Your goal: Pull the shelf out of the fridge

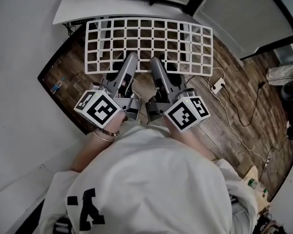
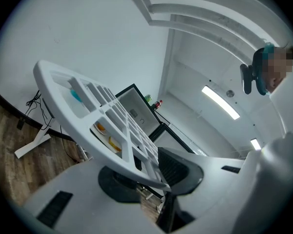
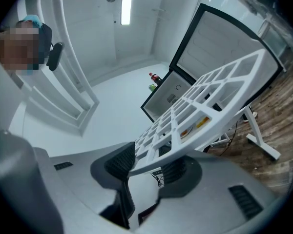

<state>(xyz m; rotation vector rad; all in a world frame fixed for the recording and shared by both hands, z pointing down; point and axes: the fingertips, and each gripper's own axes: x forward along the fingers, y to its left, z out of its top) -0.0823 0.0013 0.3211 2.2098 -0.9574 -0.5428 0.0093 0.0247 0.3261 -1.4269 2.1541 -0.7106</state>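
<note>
shelf point(image 1: 149, 45): white grid | floor point(image 1: 237, 67): brown wood-grain | shirt point(image 1: 151, 179): white, black print

The shelf point(image 1: 149, 45) edge sat between the jaws of the left gripper point(image 1: 130, 58) and right gripper point(image 1: 155, 62); the fridge point(image 3: 172, 95) stood beyond.

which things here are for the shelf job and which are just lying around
Job: white plastic grid shelf; left gripper and right gripper, both clamped on its near edge.
Lying about: white power strip on the wooden floor; white table.
</note>
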